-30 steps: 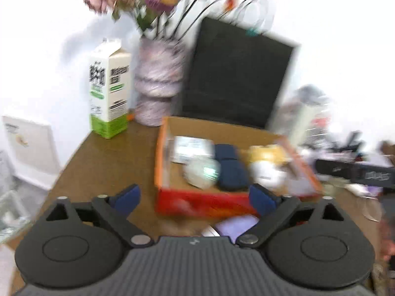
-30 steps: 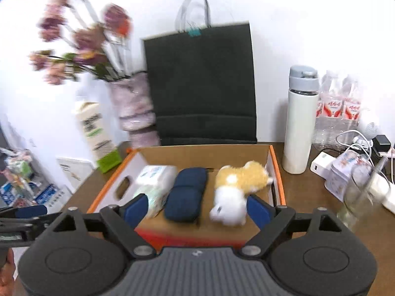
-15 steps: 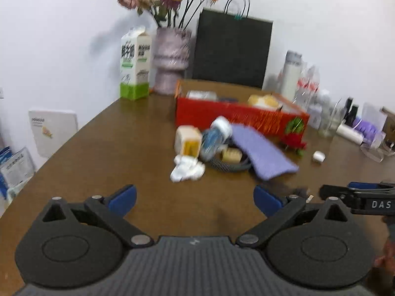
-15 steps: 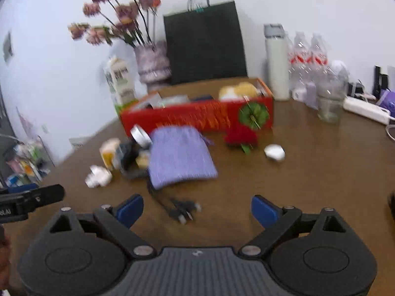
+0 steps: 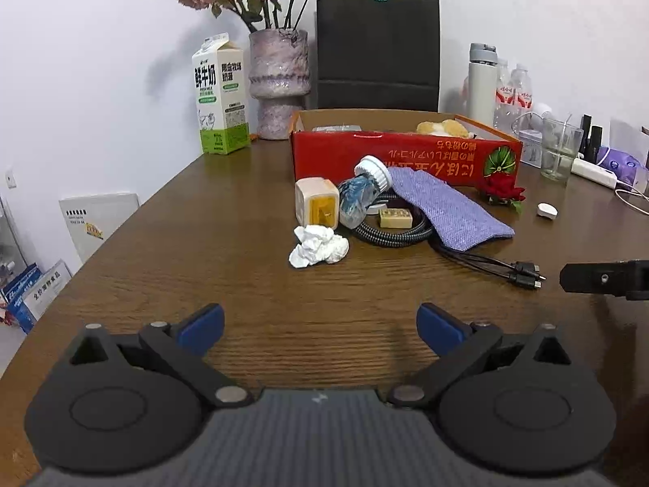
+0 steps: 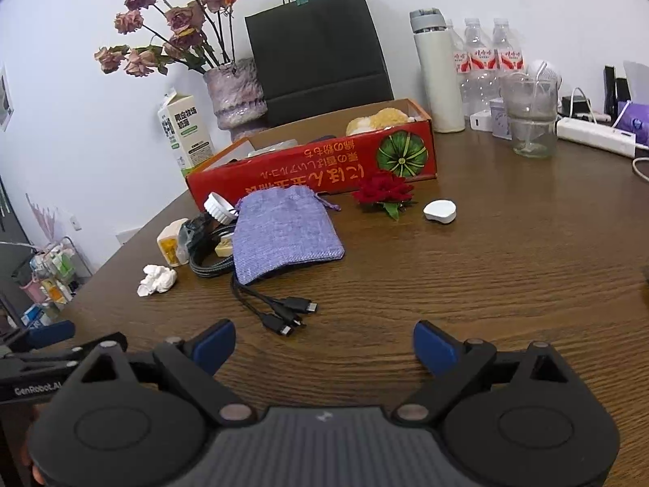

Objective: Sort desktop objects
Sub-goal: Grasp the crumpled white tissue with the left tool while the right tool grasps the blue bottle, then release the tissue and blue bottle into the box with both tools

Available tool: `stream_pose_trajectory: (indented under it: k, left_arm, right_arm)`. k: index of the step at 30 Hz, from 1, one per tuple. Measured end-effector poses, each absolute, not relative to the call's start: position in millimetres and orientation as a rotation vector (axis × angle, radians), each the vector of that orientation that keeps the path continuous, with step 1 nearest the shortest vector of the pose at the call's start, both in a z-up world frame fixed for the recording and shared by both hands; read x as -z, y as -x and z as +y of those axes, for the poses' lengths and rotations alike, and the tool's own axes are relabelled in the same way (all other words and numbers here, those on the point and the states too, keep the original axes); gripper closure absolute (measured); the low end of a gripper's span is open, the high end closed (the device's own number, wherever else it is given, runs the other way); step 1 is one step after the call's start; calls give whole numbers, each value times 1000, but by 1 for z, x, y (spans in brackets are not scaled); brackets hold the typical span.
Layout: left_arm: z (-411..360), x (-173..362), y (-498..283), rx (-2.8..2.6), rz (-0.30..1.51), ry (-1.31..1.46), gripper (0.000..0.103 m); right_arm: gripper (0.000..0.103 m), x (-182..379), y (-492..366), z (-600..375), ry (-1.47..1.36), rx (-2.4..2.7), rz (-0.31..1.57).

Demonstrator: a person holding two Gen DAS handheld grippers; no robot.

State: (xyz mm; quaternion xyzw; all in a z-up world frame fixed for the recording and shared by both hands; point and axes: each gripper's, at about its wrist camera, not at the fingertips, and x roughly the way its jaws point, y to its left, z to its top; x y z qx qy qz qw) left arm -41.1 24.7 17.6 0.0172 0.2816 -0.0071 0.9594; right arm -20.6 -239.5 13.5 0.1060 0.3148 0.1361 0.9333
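We see a brown wooden worktop (image 5: 211, 219) with a small heap of things in the middle. Going from left to right, a milk carton (image 5: 221, 95) stands near the wall, and a vase (image 5: 278, 81) with dried flowers stands just beside it. Nearer to us lies a crumpled white tissue (image 5: 318, 245). Next to it sits a small yellow box (image 5: 317, 203), with a clear bottle (image 5: 363, 192) lying on its side and leaning by it. A black cable (image 5: 409, 235) coils under a little tan block (image 5: 395, 218), and its plugs stick out toward us. A purple cloth pouch (image 6: 284, 233) lies partly on the cable. Behind the heap is a red box (image 5: 405, 158) with a soft yellow toy inside. A red flower (image 6: 384, 191) rests in front of the box, and a small white cap (image 6: 440, 211) lies beside it. A glass (image 6: 527, 117) stands farther right.

Our left gripper (image 5: 320, 320) hangs over the bare worktop, jaws wide apart, holding nothing. Our right gripper (image 6: 322, 341) is the same, spread wide and empty, near the cable plugs.
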Motion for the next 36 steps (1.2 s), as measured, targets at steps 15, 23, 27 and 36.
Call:
stream_pose_trajectory:
  k: [15,23,27,36]
  left_arm:
    - [53,-36,-30,113,616,128,21]
    - [59,-17,-64,137,676,171,55]
    - [62,-17,-62,153,664,160,81]
    - [83,-70,-31,212,502,198,84]
  right_arm:
    - [17,-58,-30,-176,-95,-454,572]
    - [36,-50,-113,-121,-185,-562,711]
    - [90,-37,-138,-101,-210,-570,770]
    - [97,-90,-93,-145,-232,-606,641]
